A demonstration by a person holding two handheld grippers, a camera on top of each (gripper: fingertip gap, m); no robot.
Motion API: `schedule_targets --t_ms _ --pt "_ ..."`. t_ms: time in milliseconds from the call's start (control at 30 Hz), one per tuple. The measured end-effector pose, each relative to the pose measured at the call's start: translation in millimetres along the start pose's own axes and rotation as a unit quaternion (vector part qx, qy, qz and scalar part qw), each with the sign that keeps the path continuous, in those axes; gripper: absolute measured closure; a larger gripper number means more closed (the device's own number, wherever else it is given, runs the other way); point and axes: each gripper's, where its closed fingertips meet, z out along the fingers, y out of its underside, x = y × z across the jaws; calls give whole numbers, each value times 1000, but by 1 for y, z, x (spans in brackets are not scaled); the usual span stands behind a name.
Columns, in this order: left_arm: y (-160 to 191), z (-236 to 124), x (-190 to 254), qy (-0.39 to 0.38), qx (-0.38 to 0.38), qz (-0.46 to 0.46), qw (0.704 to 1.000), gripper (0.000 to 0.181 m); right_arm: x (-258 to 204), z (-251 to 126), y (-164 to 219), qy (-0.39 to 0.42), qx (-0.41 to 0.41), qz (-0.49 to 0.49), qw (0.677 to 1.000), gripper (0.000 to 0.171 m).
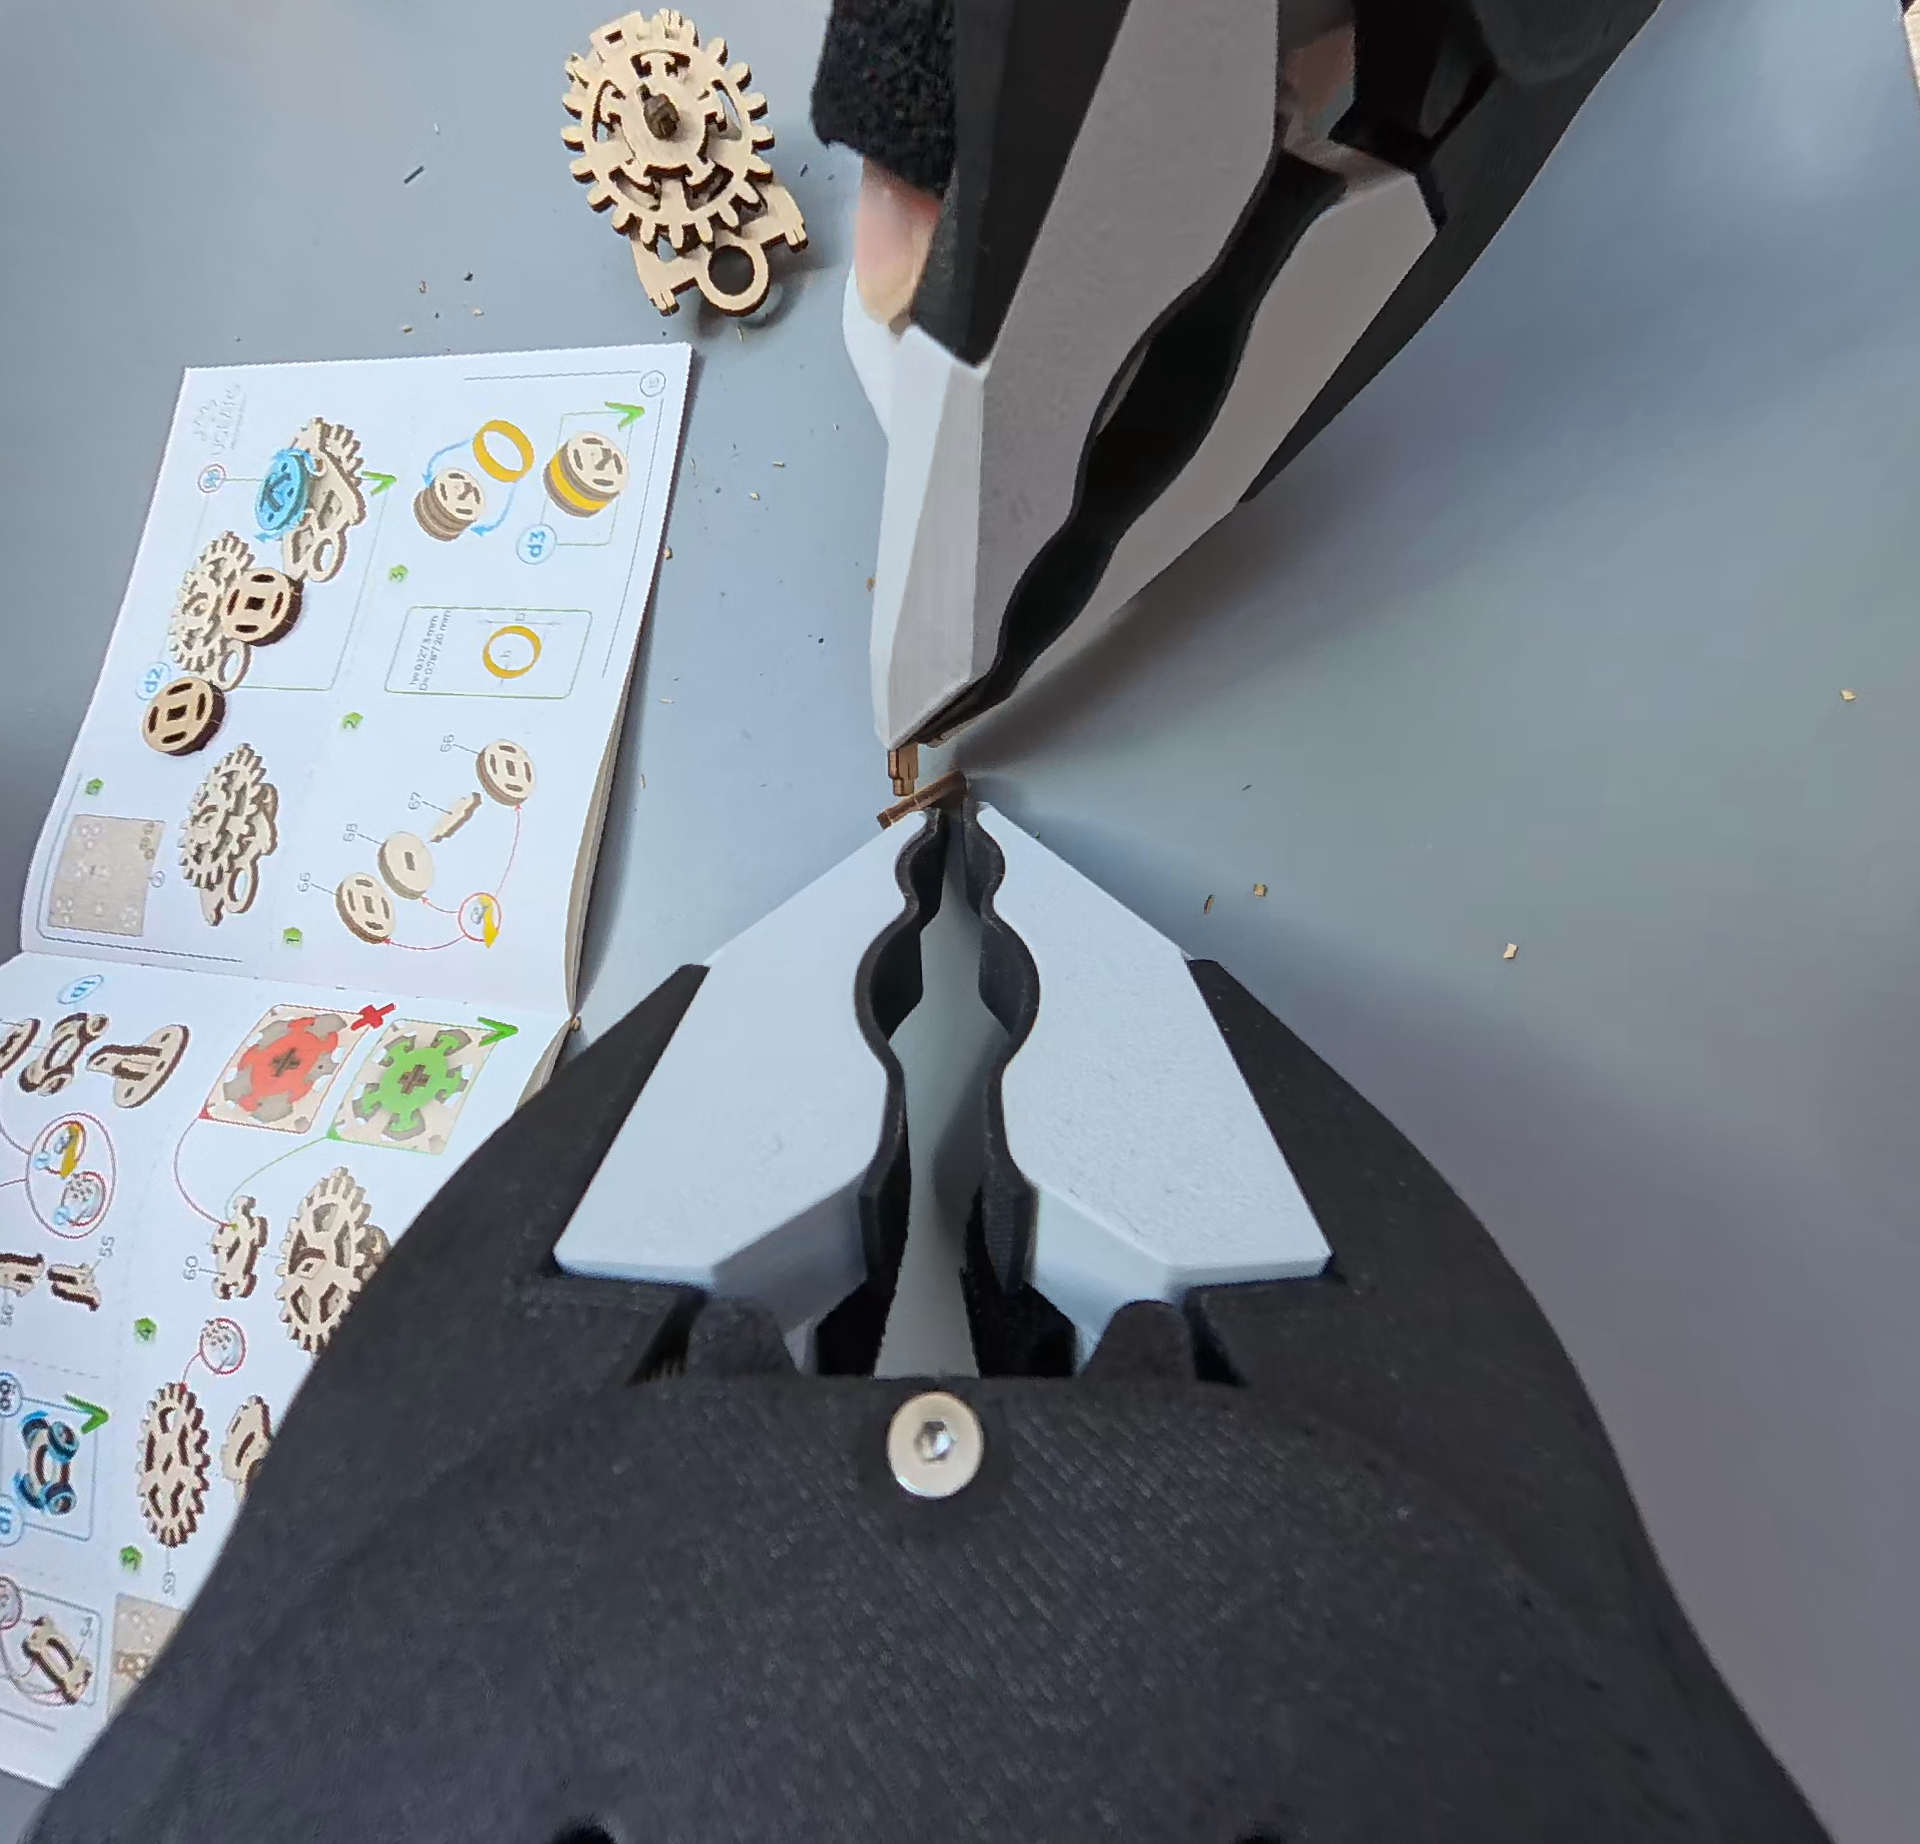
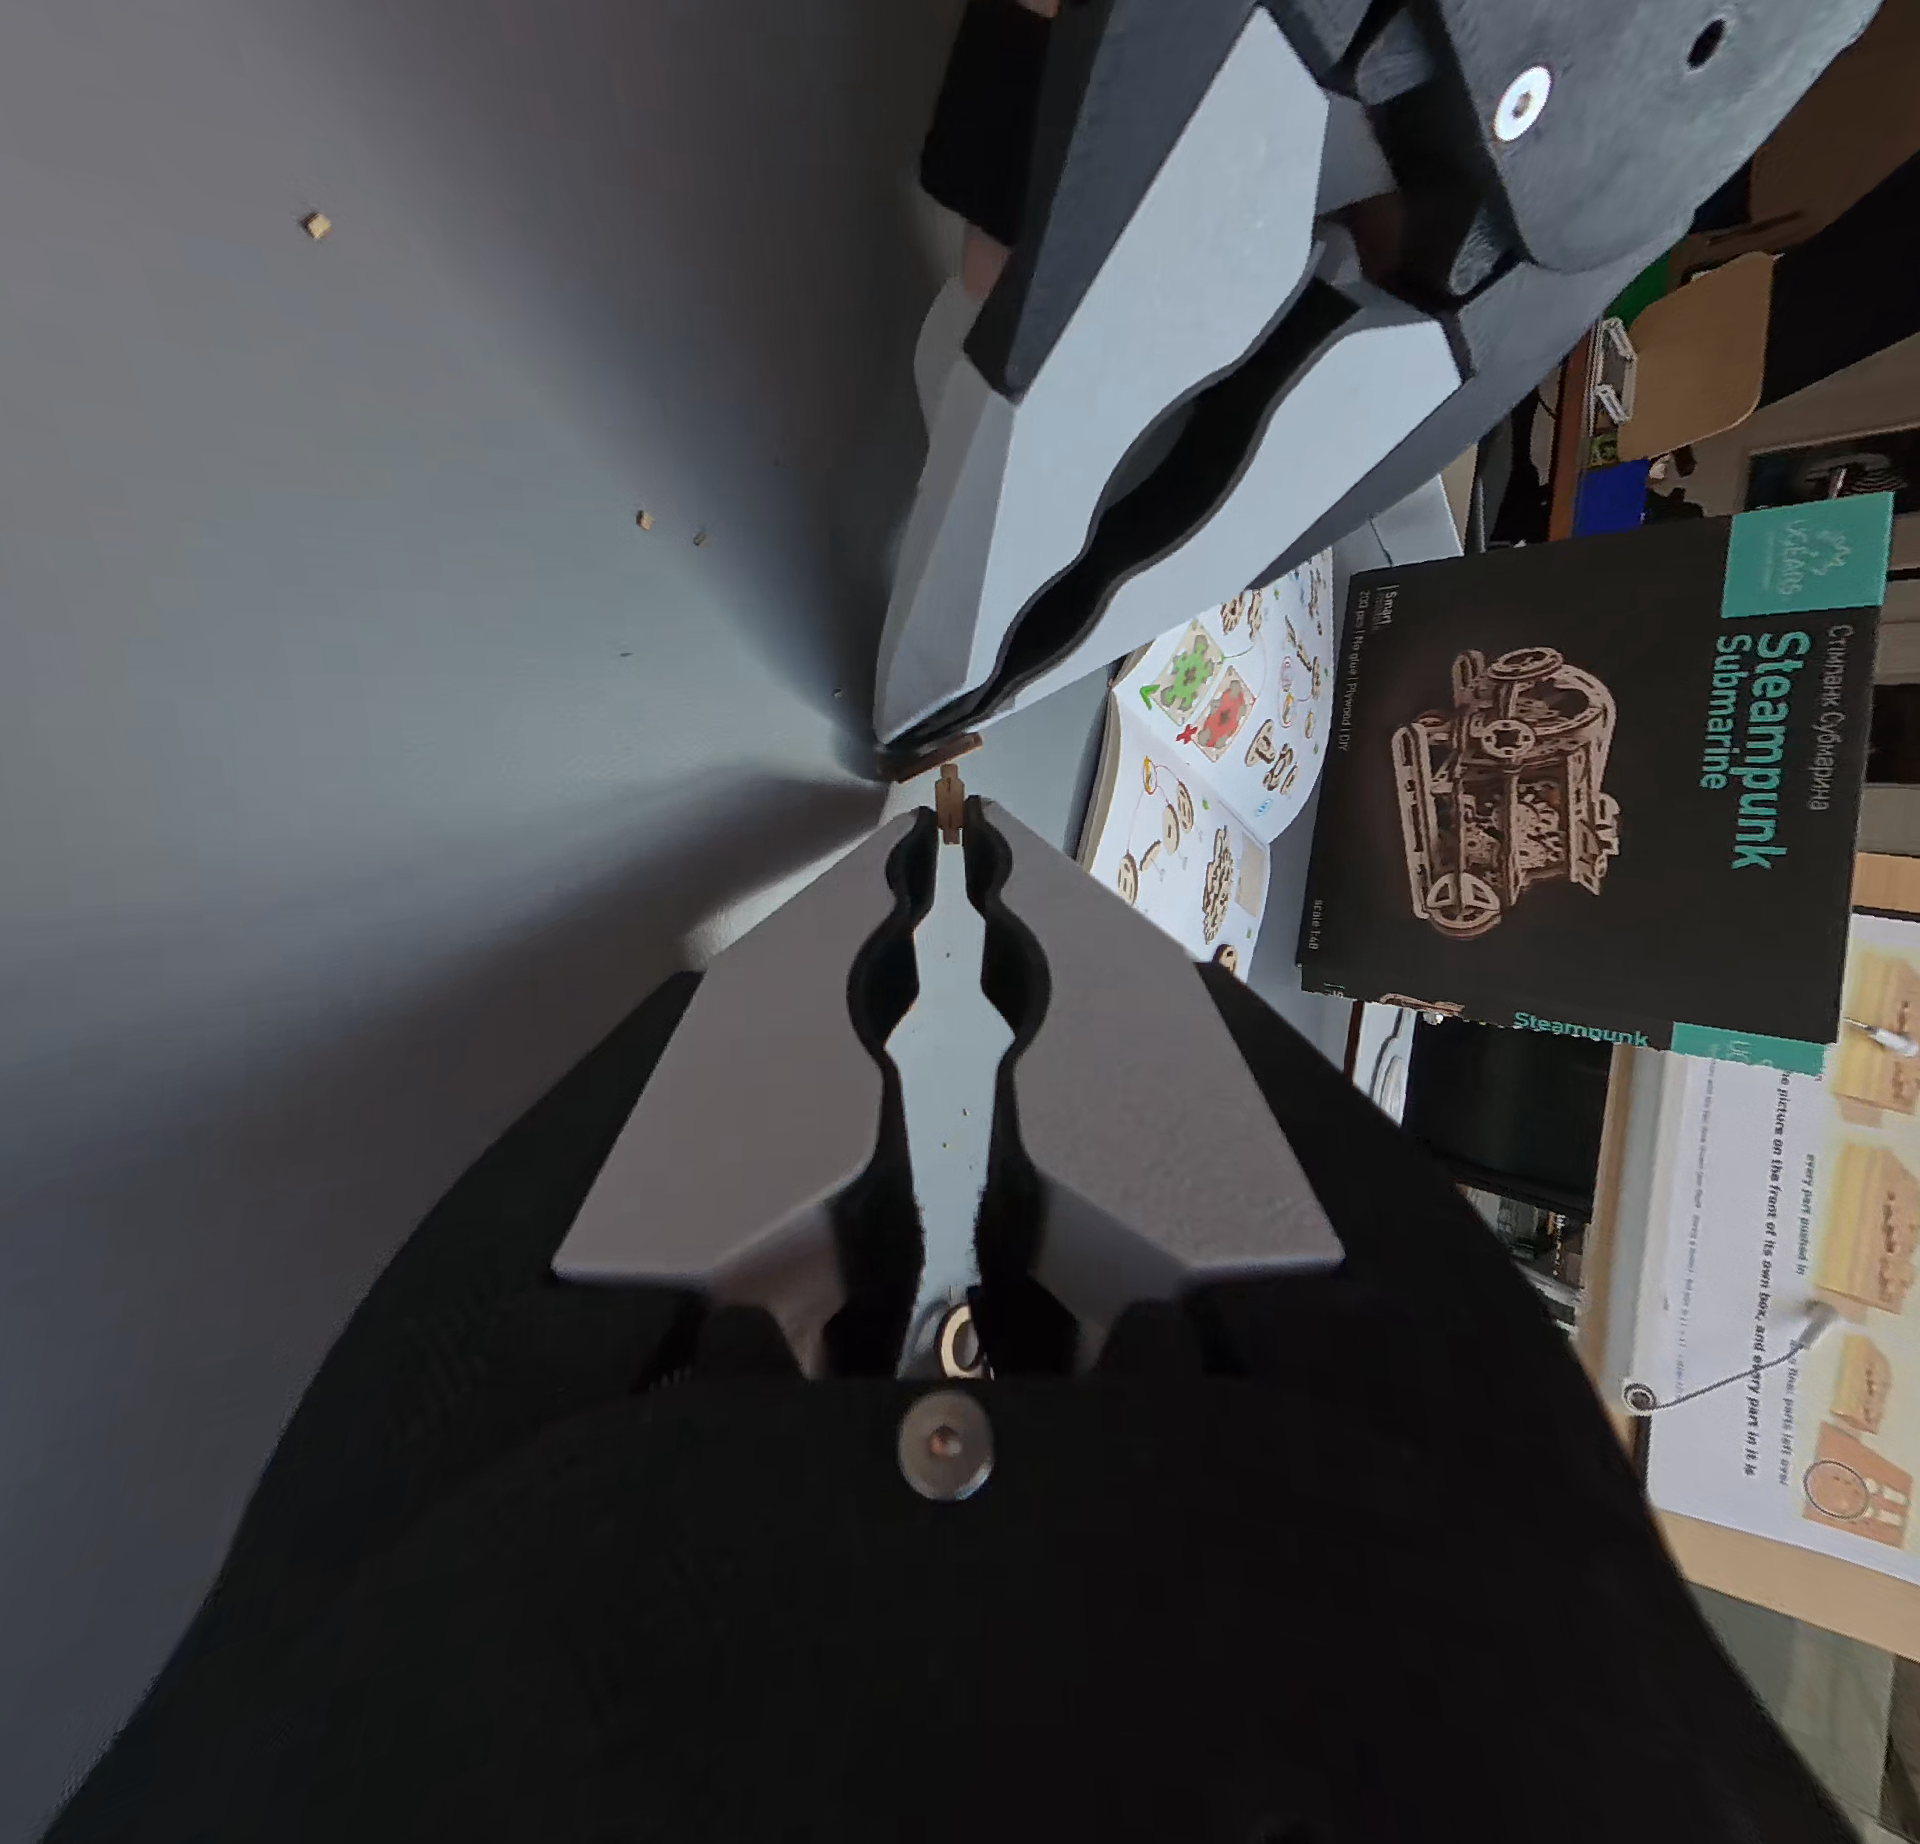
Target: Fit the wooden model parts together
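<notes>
My left gripper (image 1: pixel 948 820) is shut on a small flat wooden strip (image 1: pixel 923 800), which sticks out sideways from its tips. My right gripper (image 1: pixel 920 740) comes down from above, shut on a small wooden peg (image 1: pixel 901 772). Both hang above the grey table (image 1: pixel 1507 651). In the right wrist view my right gripper (image 2: pixel 948 813) holds the peg (image 2: pixel 948 797) upright, its end right at the strip (image 2: pixel 935 755) held by the left gripper (image 2: pixel 914 740). The two pieces meet tip to tip; I cannot tell whether they are joined.
A wooden gear assembly (image 1: pixel 675 153) lies at the far left on the table. An open instruction booklet (image 1: pixel 364 651) lies left of the grippers. A dark model box (image 2: pixel 1590 786) stands beyond the booklet (image 2: pixel 1216 755). Wood crumbs (image 1: pixel 1259 890) are scattered around. A gloved finger (image 1: pixel 894 236) rests on the right gripper.
</notes>
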Motion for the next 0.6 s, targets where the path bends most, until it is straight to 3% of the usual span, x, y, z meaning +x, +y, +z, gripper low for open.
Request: schedule_targets --t_ms 600 --pt "4 -3 -3 7 7 0 1000 180 0 -1 -6 3 27 -6 1000 167"
